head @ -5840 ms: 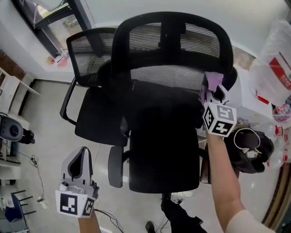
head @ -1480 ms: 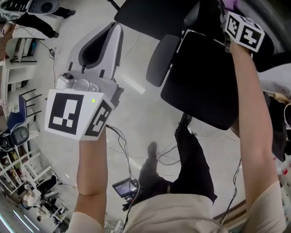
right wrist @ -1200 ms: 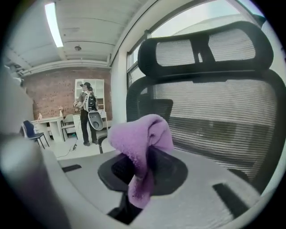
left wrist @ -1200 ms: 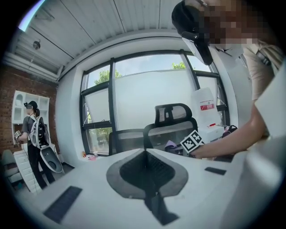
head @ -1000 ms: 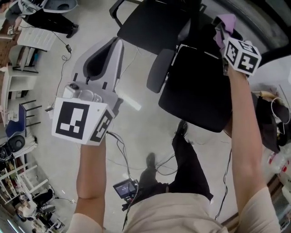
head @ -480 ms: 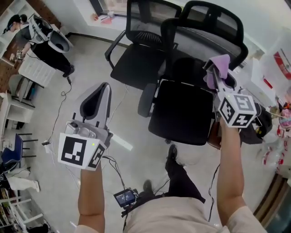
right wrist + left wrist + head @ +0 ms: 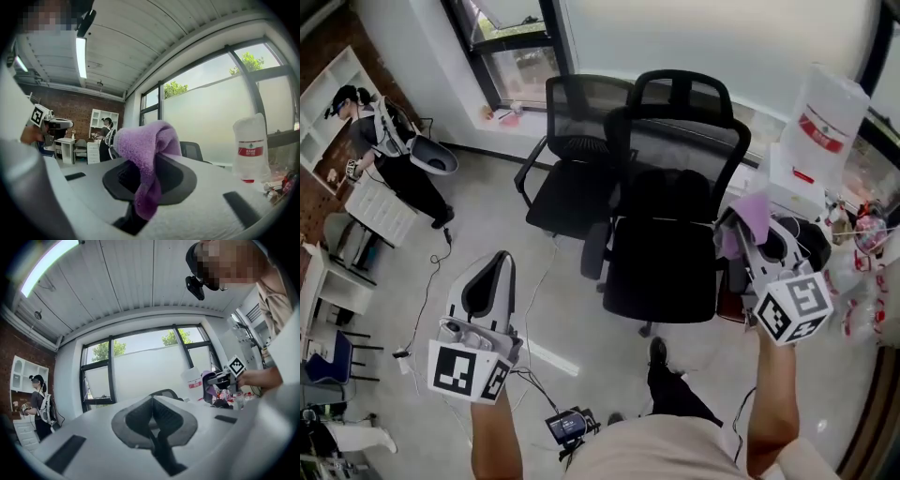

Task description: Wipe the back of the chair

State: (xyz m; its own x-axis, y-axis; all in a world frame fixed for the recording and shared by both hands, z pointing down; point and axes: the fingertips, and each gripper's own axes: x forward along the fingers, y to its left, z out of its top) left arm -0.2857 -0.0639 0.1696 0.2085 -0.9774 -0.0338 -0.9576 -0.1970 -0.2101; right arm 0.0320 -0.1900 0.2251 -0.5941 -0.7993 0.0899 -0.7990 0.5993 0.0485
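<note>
Fingers of the right gripper pinch a purple cloth, bunched up and drooping over them. Left gripper: fingers pressed together, nothing between, low over the floor, well apart from the action. Cloth sits just beside the chair, near the seat edge, clear of the back, which stands upright ahead. No contact with the mesh right now, so I'd judge the wiping of the back is what's left: cloth up, then across.
</note>
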